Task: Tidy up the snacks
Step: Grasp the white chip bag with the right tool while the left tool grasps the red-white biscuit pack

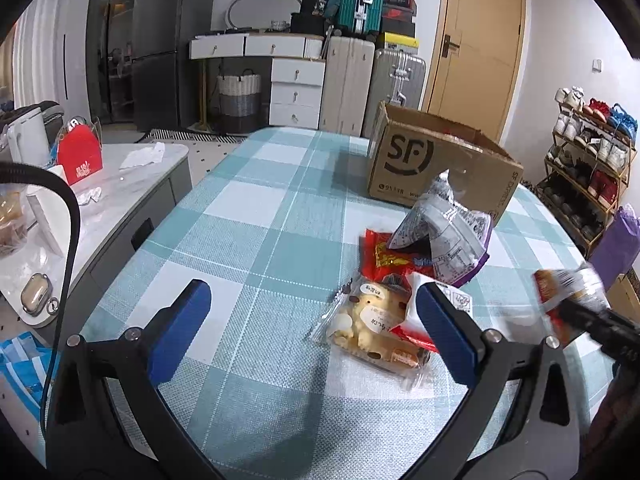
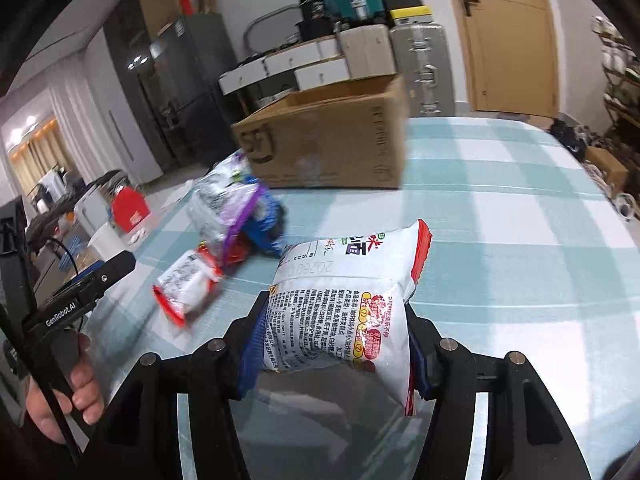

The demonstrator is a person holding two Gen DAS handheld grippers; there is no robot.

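Right gripper (image 2: 334, 354) clamped on white and red printed snack packet (image 2: 344, 304), lifted above teal checked tablecloth (image 1: 248, 216), left gripper (image 1: 310, 316) spread wide and empty, remaining wrappers (image 1: 424, 264) piled near brown cardboard box (image 1: 436, 160), contents perhaps unseen.

Both wrist views look steeply down, close over the checked table (image 1: 256, 208), sharing the cardboard box (image 2: 328, 144).
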